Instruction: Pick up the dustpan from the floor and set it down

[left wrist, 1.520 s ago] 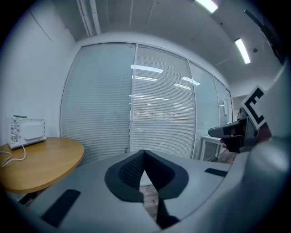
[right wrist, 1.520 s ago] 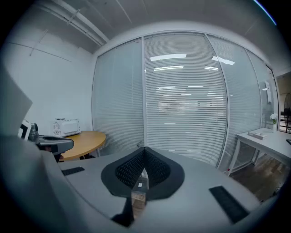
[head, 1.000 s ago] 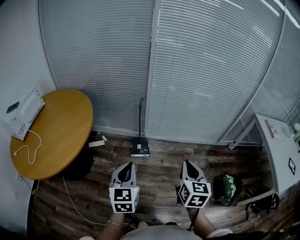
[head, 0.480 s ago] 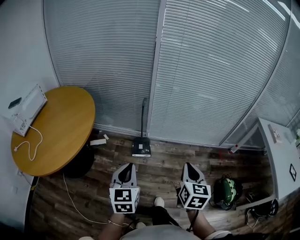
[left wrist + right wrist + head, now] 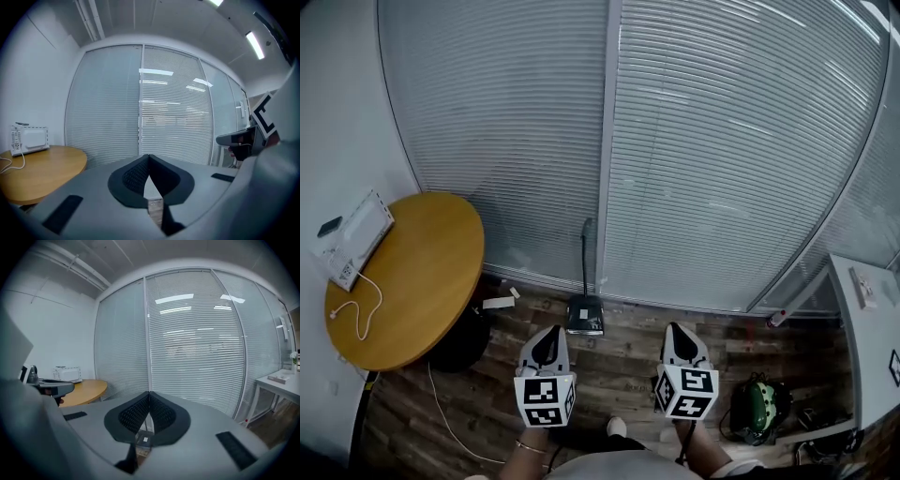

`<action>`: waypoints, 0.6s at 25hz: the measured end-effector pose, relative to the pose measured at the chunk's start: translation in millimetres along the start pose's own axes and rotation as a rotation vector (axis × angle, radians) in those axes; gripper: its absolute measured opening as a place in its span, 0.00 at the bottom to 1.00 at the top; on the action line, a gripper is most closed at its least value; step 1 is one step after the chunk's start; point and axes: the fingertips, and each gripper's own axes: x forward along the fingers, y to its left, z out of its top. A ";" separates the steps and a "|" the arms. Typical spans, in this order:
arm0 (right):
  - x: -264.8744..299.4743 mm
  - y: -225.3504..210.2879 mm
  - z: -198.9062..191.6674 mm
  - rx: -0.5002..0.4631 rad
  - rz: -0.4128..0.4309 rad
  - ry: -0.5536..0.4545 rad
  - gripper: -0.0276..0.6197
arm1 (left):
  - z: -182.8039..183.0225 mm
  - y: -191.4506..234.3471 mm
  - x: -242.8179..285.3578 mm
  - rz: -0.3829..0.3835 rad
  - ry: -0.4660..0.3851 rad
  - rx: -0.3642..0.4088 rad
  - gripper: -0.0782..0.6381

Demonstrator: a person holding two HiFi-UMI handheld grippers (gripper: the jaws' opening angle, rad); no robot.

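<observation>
Head view: black long-handled plastic dustpan (image 5: 585,317), parked at floor's window edge; my left gripper (image 5: 551,339) and right gripper (image 5: 679,339) closed, empty (nothing reached yet).

**Left gripper** (image 5: 552,331): pale grey moulded shell that tapers to a point, with a black teardrop-shaped recess near the tip. The left pads (image 5: 132,176) are black with a fine mesh texture. A black rectangular inlay (image 5: 63,213) is set in the shell.

**Left marker cube** (image 5: 547,401): white, with black square codes on its faces.

**Right gripper** (image 5: 677,329): same grey build. The right pads (image 5: 134,414) are black and meshed, and it has a black slot (image 5: 233,446).

**Right marker cube** (image 5: 688,393): same as the left one.

**Person:** thin bracelet (image 5: 528,446) at the left wrist, light top (image 5: 605,466), dark trousers (image 5: 581,437), white shoe (image 5: 618,427).
</observation>
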 end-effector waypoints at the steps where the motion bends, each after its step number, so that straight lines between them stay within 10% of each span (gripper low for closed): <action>1: 6.3 -5.2 1.9 0.002 0.007 0.001 0.09 | 2.5 -3.4 7.4 0.004 0.000 0.000 0.13; 15: 68.1 -63.1 35.4 -0.048 0.086 -0.054 0.09 | 25.0 -46.4 84.1 0.053 0.003 0.008 0.13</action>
